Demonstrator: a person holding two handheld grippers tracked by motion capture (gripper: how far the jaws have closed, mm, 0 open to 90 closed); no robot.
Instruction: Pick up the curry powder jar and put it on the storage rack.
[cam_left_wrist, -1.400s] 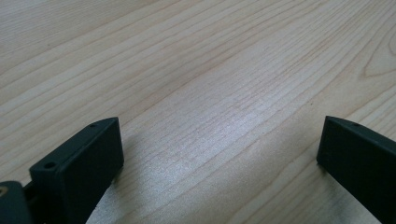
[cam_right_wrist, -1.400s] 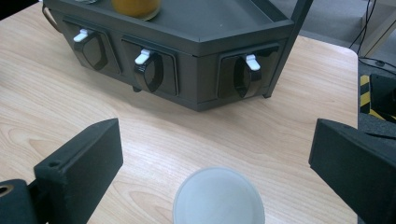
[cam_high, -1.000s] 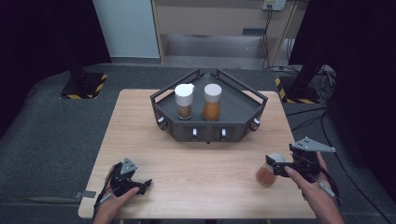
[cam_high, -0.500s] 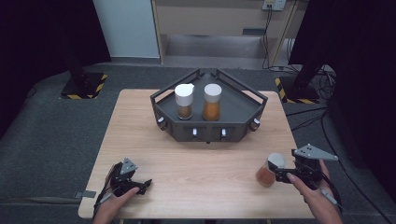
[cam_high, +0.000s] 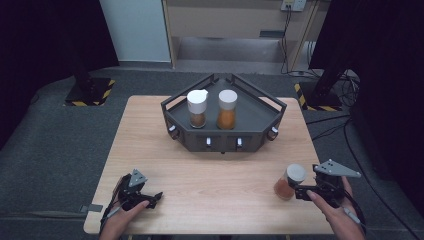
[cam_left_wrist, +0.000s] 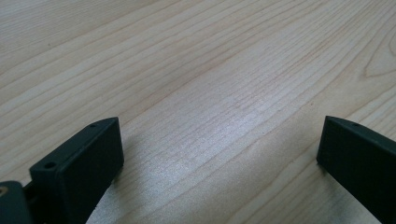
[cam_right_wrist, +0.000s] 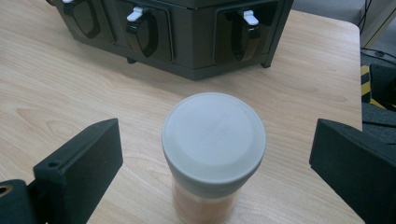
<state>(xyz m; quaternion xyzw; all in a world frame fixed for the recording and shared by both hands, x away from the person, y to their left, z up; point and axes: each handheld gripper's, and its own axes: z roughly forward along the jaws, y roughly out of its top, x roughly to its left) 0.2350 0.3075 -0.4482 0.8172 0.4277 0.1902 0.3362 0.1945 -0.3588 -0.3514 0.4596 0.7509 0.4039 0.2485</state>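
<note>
A clear jar (cam_high: 291, 180) of orange-brown powder with a white lid stands upright on the wooden table (cam_high: 225, 175), near its front right corner. My right gripper (cam_high: 300, 191) is at the jar, held by a hand. In the right gripper view the jar (cam_right_wrist: 214, 130) stands between the jaws of that gripper (cam_right_wrist: 215, 140), which are open wide with a gap on each side. My left gripper (cam_high: 150, 199) rests near the front left corner. Its own view shows the left gripper (cam_left_wrist: 219, 140) open over bare wood.
A dark angular rack (cam_high: 222, 142) with small drawer handles sits at the back middle of the table. It holds two white-lidded jars, one with brown contents (cam_high: 198, 107) and one with orange contents (cam_high: 226, 109). The table's right edge lies close to the right hand.
The right gripper has drifted slightly toward the near edge beside the jar, which stays in about the same spot. The left gripper has not moved.
</note>
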